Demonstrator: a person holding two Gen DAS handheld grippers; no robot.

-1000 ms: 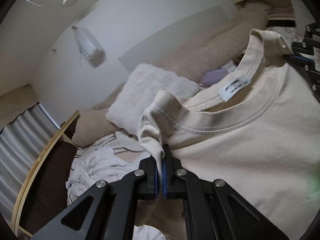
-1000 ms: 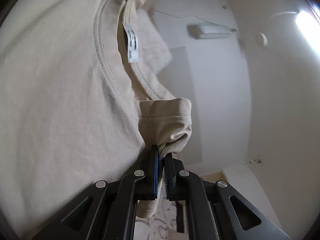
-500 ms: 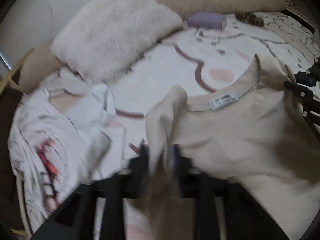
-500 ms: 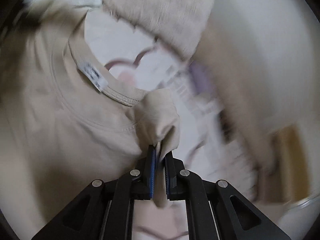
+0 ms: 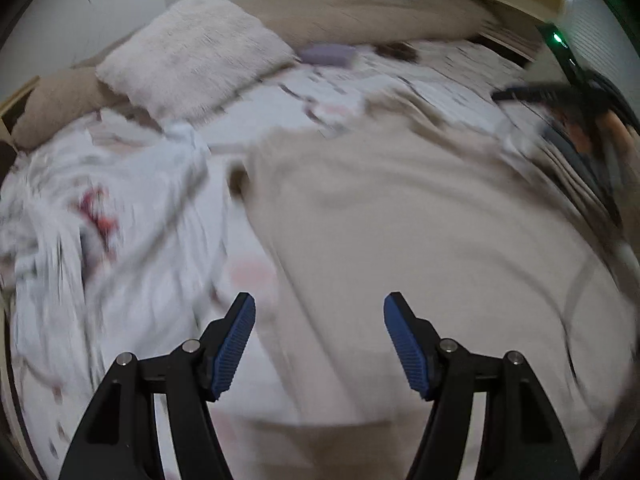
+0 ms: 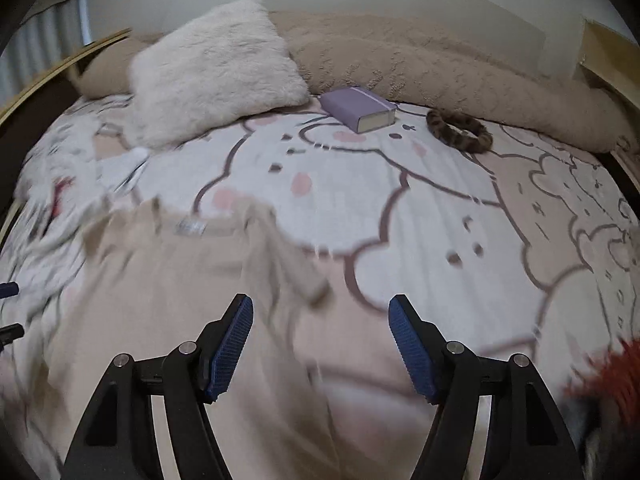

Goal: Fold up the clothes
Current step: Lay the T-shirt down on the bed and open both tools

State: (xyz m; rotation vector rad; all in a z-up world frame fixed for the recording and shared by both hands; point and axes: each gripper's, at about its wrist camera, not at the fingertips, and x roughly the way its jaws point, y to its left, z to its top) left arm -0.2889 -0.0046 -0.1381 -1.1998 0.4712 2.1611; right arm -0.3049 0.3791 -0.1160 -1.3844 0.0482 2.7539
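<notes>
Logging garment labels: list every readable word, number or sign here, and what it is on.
None can be read.
Neck tag on the beige shirt: print too blurred.
Purple book: no lettering shows.
White garment: red print, blurred; cannot tell if it is lettering.

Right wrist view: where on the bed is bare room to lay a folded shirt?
Bare patterned bedspread lies right of the beige T-shirt, below the purple book and brown scrunchie. The left is crowded: crumpled white garment, fluffy white pillow.
</notes>
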